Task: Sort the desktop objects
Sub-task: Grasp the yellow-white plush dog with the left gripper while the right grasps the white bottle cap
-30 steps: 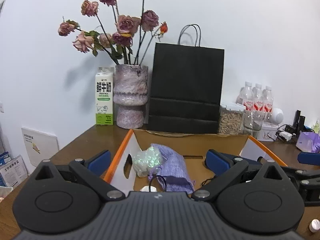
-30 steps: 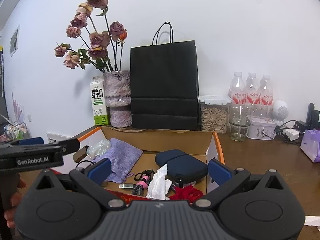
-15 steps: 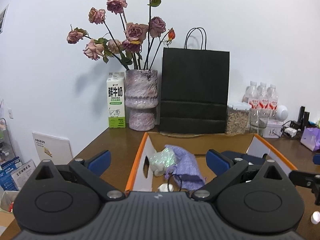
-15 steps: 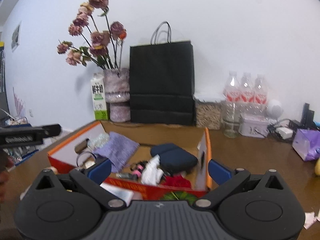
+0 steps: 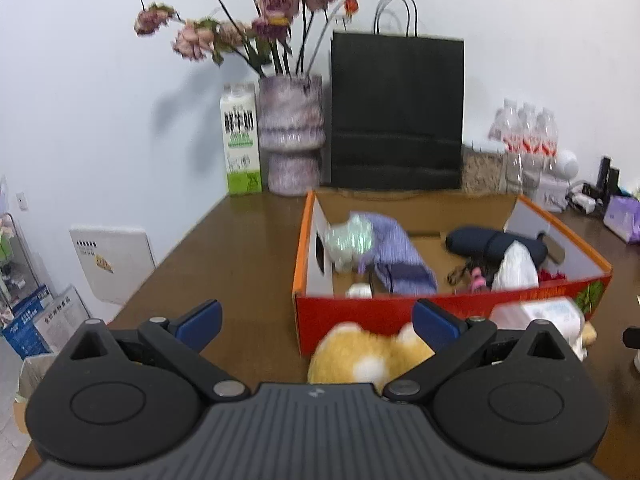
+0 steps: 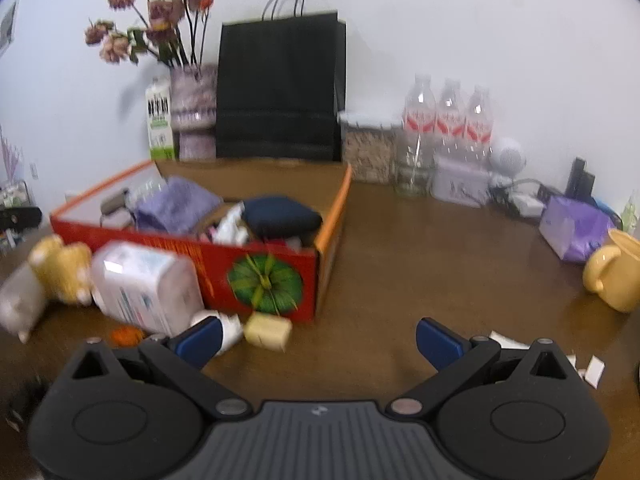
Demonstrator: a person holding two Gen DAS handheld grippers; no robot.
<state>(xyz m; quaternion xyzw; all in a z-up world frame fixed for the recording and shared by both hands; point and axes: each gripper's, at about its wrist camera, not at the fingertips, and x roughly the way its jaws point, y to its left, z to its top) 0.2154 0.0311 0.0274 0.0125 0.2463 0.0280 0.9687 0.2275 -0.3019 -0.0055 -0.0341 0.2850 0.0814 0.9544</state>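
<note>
The left hand-held gripper [image 5: 316, 320] is held above the brown surface [image 5: 240, 248] with its jaws spread wide and nothing between them. Directly ahead of it, partly between the blue fingertips [image 5: 198, 318], lies a yellow plush toy [image 5: 360, 354], just in front of the near wall of the red-and-orange cardboard box [image 5: 452, 310]. Ahead and to the right of this gripper, a white wipes pack [image 5: 536, 314] rests against the same wall.

Inside the box, visible from the left wrist view: a purple cloth [image 5: 396, 254] on the left side, an iridescent crumpled wrapper [image 5: 350, 240] touching it, a dark navy pouch [image 5: 488, 242] on the right side, and a white tissue [image 5: 516, 268] in front of the pouch.

The right hand-held gripper [image 6: 318, 338] is also fully open and empty, held above bare surface to the right of the box. Ahead and to its left, a small cream-coloured block [image 6: 267, 331] lies near the box corner, below the green printed emblem [image 6: 264, 280]. A white cap-shaped item [image 6: 228, 326] sits just beside the left fingertip. Far right of this gripper stands a yellow mug [image 6: 614, 276], with a purple tissue pack [image 6: 574, 226] behind it.

Along the wall beyond the box stand a milk carton [image 5: 240, 140], a vase of dried roses [image 5: 290, 132], a black paper bag [image 5: 396, 112] and three water bottles [image 6: 448, 120].
</note>
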